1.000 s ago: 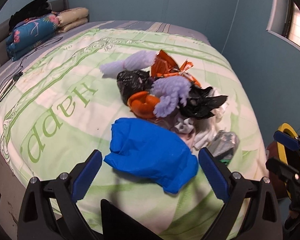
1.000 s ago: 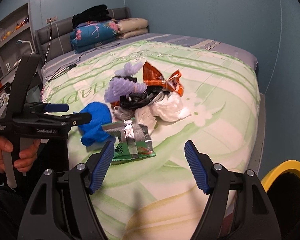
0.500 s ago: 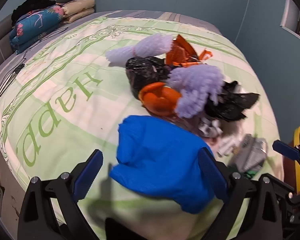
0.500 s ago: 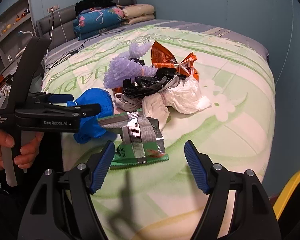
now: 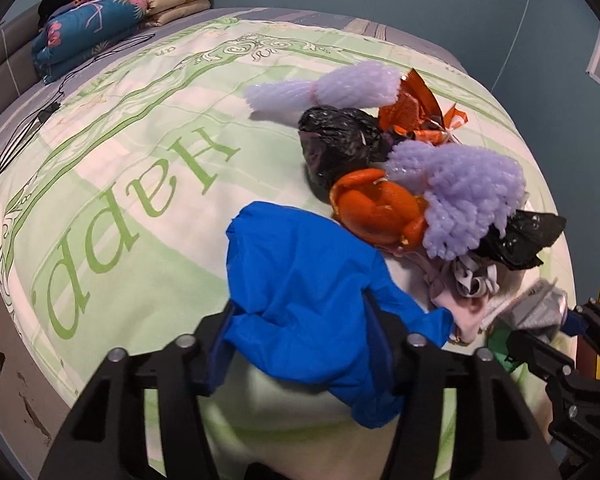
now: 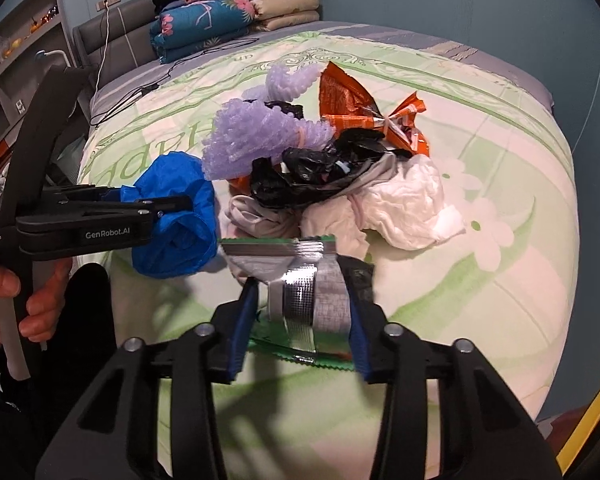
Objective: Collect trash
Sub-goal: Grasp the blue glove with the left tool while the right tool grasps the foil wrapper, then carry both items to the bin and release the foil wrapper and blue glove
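On the green bedspread (image 5: 140, 168) lies a heap of trash. A crumpled blue plastic bag (image 5: 308, 292) sits at its near edge, between the fingers of my left gripper (image 5: 300, 340). The jaws are closing and both pads touch the bag. In the right wrist view, the left gripper (image 6: 168, 208) shows from the side with the blue bag (image 6: 180, 216) at its tips. My right gripper (image 6: 304, 312) is closing on a silver foil wrapper (image 6: 300, 280) with a green edge, pads against both sides. That wrapper (image 5: 540, 308) also appears at the left wrist view's right edge.
The heap holds purple foam netting (image 5: 460, 200), orange peel (image 5: 376, 208), a black bag (image 5: 340, 144), an orange wrapper (image 6: 348, 100) and white crumpled paper (image 6: 400, 208). A yellow bin rim (image 6: 592, 420) stands beside the bed. Folded blankets (image 6: 208, 20) and a cable (image 5: 20, 140) lie near the headboard.
Both grippers have come down and forward onto the bed. The left jaws have narrowed around the blue bag, and the right jaws around the foil wrapper.
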Available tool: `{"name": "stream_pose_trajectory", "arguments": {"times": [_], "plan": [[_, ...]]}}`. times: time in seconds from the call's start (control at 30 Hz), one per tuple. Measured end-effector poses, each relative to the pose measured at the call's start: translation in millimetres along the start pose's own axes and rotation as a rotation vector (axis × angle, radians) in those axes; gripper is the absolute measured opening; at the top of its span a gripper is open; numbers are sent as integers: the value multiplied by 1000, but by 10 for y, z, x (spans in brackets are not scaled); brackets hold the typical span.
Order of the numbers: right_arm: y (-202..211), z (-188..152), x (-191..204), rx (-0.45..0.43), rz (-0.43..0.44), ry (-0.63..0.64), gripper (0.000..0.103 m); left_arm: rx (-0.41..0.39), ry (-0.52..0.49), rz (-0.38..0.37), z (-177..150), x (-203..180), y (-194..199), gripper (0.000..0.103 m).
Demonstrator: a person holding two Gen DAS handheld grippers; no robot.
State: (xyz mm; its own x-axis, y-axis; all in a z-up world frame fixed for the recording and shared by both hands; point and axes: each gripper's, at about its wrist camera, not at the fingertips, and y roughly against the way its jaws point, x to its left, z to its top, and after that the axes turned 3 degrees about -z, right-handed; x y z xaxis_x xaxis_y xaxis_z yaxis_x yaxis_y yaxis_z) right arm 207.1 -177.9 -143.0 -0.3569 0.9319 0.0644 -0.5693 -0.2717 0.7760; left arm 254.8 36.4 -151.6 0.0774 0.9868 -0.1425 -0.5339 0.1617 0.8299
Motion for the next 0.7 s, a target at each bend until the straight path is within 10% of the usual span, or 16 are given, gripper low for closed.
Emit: {"name": "stream_pose_trajectory", "arguments": {"times": [0.7], "plan": [[506, 18, -47, -85, -53, -32, 23, -121, 91, -22, -47, 325, 534, 22]]}}
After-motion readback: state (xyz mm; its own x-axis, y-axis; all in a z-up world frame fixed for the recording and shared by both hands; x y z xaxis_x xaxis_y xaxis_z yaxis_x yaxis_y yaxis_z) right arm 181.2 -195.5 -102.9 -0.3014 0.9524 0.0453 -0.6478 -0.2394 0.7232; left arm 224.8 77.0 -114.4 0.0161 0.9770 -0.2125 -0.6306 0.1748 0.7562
